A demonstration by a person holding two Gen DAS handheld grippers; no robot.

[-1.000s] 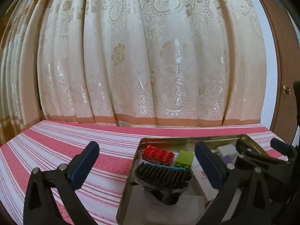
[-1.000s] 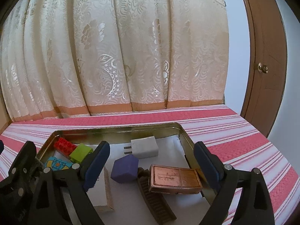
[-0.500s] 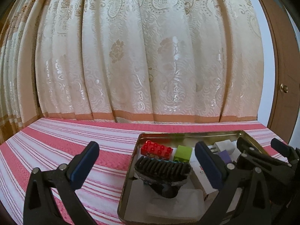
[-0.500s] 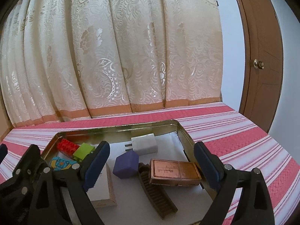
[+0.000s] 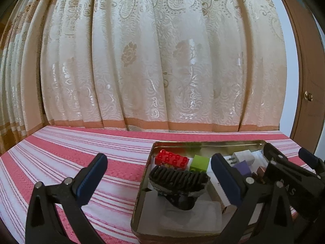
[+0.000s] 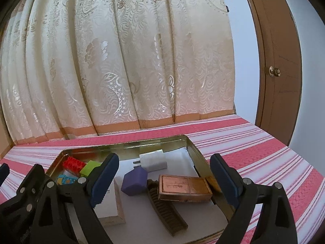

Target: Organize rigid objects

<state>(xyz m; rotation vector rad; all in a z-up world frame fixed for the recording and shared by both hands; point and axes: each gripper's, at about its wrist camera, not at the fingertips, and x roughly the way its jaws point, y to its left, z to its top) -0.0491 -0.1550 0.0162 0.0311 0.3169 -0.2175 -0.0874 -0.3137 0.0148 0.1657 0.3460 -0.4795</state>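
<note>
Moved: your view has tipped up slightly; items in the metal tin (image 6: 195, 152) unchanged.
Jaws: left gripper (image 5: 158, 180) and right gripper (image 6: 164, 180) both wide open, empty.
Tip: centre the copper case (image 6: 183, 187) before closing.

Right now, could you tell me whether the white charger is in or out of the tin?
In: the white charger lies inside the tin, near its far wall.

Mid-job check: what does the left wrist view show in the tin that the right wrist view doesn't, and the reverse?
Only the left wrist view: a black ribbed brush near the tin's front.

Only the right wrist view: a copper-coloured case lying on a brown ribbed strip, and a blue patterned card.

Both: the metal tin, red brick, green block, purple block, white plug adapter, and each open, empty tool, left and right.
</note>
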